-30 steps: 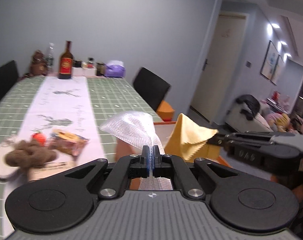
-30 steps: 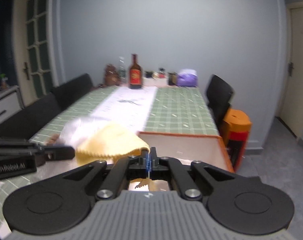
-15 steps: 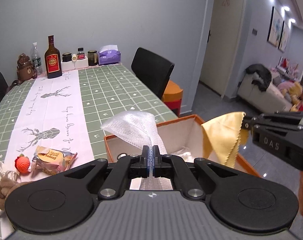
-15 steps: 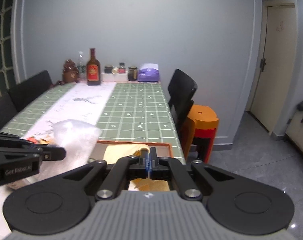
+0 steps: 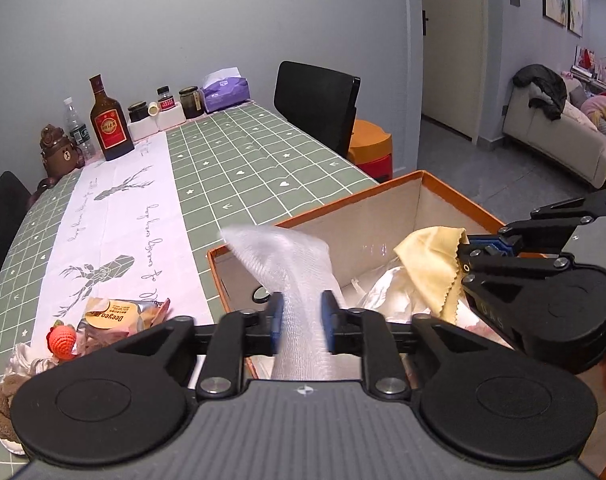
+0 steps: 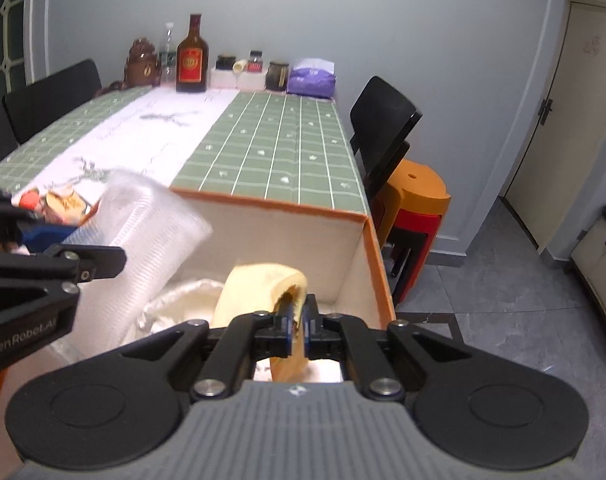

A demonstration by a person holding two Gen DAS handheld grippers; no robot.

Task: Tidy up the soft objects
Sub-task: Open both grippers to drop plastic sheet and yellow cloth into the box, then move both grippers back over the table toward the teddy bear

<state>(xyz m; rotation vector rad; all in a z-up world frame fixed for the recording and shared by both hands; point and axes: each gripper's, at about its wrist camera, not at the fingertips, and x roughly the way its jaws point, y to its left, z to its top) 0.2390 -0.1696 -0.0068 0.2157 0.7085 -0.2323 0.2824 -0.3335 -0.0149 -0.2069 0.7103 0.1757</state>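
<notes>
Both grippers pointed steeply downward over the open orange-rimmed box (image 5: pixel 455 194) that stood against the near edge of the table (image 5: pixel 263 152).

The left gripper (image 5: pixel 302 314) was tipped forward above the box's left side. Its jaws were opening, with a visible gap between the blue pads, and the white mesh cloth (image 5: pixel 291 264) passed between them, rising ahead of the fingertips in a loose, blurred fold and hanging down under the gripper body. Whether the pads touched the mesh could not be told with certainty; they stood on either side of it with little or no squeeze.

The right gripper (image 6: pixel 298 322) was angled down over the box's right side, to the right of the left gripper and roughly level with it. Its jaws were also opening, only slightly parted, and the yellow cloth (image 6: pixel 263 288) lay in the narrow gap, curling up and over ahead of the fingertips and draping below them into the box. In the left wrist view that cloth (image 5: pixel 435 264) hung from the pads with its zigzag edge pointing down.

Below both tools, inside the box, lay pale crumpled fabric (image 6: pixel 183 300).

Left of the left gripper, on the table, sat a snack packet (image 5: pixel 119 316), a red crocheted toy (image 5: pixel 61 340) and a brown fuzzy thing (image 5: pixel 1 404).
</notes>
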